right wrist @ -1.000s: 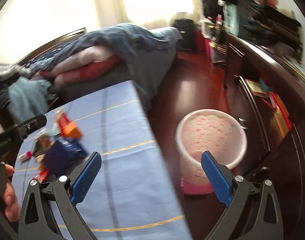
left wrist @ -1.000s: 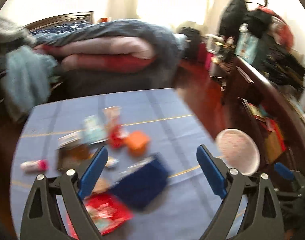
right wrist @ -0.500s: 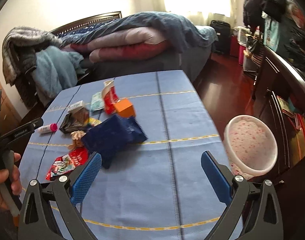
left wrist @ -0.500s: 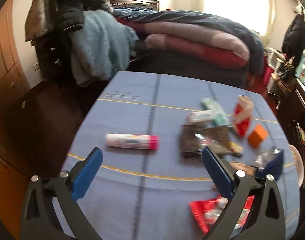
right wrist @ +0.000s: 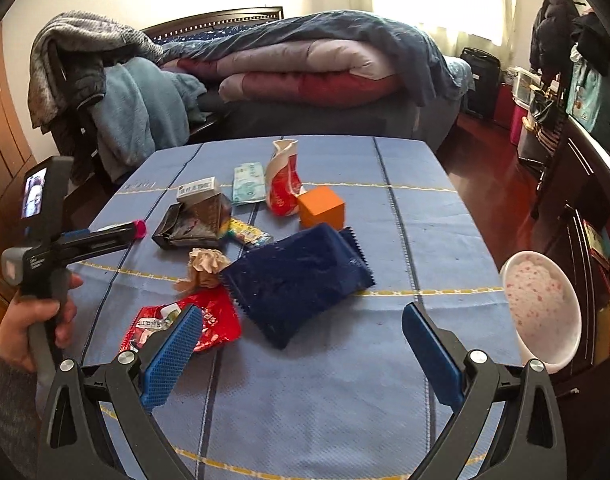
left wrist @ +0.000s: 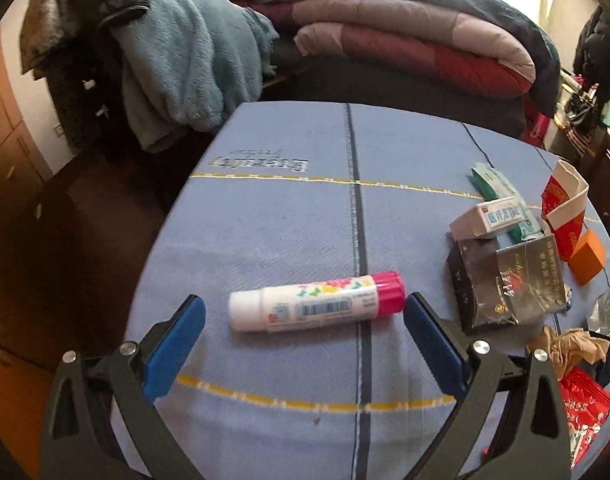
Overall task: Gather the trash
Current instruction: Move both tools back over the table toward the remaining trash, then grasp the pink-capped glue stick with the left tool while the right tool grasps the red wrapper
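Downward-tilted left gripper (left wrist: 301, 312), jaws wide around glue stick (left wrist: 317, 303)

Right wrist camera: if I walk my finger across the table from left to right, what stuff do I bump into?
Red snack wrapper → crumpled tan paper → dark blue bag → pink-speckled trash bin, which stands beside the table, not on it.

On the blue-clothed counter (right wrist: 425, 208) lie one white tube with a pink cap (left wrist: 317, 302), one navy foil bag (right wrist: 301, 276), two red wrappers (right wrist: 185, 322) (right wrist: 283, 180), one orange cube (right wrist: 321, 208), one dark pouch (right wrist: 193, 222), one white carton (right wrist: 197, 190), one crumpled tan tissue (right wrist: 207, 262). One pink-speckled bin (right wrist: 541, 308) stands beside.
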The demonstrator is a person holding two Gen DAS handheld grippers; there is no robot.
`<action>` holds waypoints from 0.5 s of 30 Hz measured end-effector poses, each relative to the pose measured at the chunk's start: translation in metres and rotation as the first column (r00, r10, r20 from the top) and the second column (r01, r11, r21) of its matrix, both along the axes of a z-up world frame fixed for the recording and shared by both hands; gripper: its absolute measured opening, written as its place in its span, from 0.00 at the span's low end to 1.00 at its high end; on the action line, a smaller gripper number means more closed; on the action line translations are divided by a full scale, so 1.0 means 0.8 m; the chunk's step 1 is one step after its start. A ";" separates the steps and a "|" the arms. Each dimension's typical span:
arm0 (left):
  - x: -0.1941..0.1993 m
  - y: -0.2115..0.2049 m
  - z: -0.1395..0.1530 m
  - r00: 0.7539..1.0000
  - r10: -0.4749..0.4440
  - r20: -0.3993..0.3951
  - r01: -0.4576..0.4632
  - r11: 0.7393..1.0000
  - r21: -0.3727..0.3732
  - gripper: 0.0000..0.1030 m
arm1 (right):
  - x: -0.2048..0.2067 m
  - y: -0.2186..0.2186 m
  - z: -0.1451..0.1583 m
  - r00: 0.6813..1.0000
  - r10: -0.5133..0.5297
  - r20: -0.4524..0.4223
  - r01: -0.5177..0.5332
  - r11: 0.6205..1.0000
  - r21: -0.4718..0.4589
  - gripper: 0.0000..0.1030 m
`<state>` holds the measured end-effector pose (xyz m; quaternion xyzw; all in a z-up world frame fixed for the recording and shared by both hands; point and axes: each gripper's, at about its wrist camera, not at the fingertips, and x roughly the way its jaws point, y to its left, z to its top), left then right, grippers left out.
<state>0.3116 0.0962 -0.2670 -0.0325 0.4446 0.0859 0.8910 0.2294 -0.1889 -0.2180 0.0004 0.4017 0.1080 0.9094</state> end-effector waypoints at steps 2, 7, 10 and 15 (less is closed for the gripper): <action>0.006 -0.003 -0.002 1.000 -0.013 -0.001 0.013 1.000 -0.008 0.96 | 0.003 0.004 -0.003 1.000 0.005 -0.007 -0.005 1.000 -0.002 0.96; 0.017 -0.008 -0.010 1.000 -0.030 -0.005 0.030 1.000 -0.008 0.96 | 0.007 0.012 -0.007 1.000 0.015 -0.014 -0.015 1.000 -0.009 0.96; 0.017 -0.009 -0.011 1.000 -0.031 0.001 0.031 0.999 -0.014 0.96 | 0.007 0.015 -0.007 1.000 0.022 -0.015 -0.022 1.000 -0.010 0.96; 0.018 -0.003 -0.012 1.000 -0.024 0.016 0.025 0.999 -0.047 0.95 | 0.007 0.020 -0.010 0.999 0.030 -0.023 -0.030 1.000 -0.009 0.96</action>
